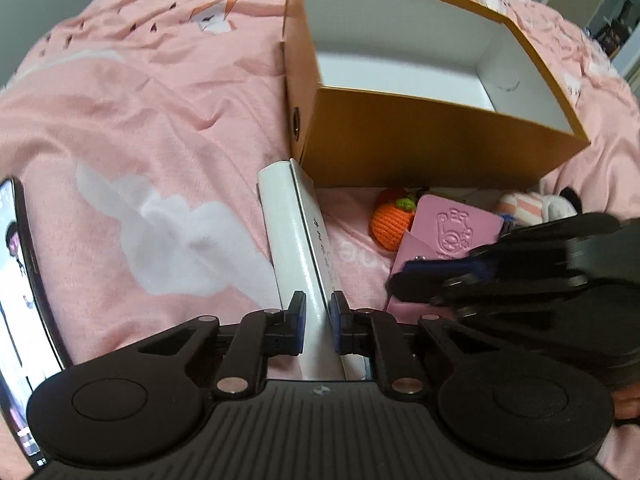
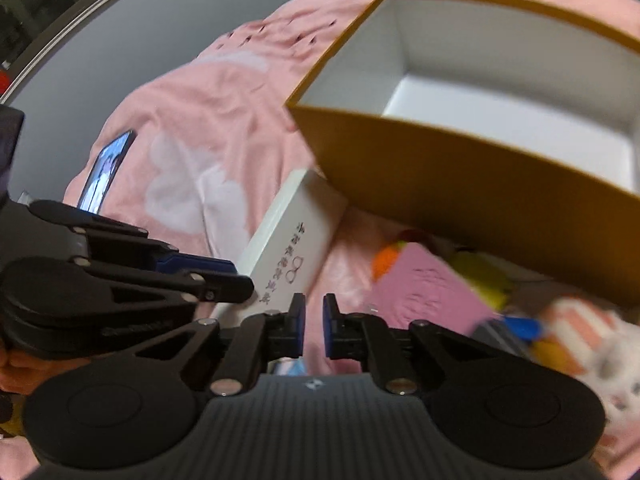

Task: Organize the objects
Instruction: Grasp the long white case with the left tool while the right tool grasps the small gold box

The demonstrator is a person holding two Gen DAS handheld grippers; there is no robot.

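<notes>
A: Starting from the left, a phone (image 1: pixel 18 280) lies on the pink blanket (image 1: pixel 140 120). Then the left gripper (image 1: pixel 318 322) pinches the near end of the long white box (image 1: pixel 298 240), just beside the orange box (image 1: pixel 440 140).

B: And the right gripper (image 2: pixel 314 326)?

A: Its fingers are close together with nothing between, near the pink case (image 1: pixel 448 236).

B: So the step is lifting the white box?

A: I think so. Next it must rise over the wall and go into the orange box, which shows nothing inside.
</notes>
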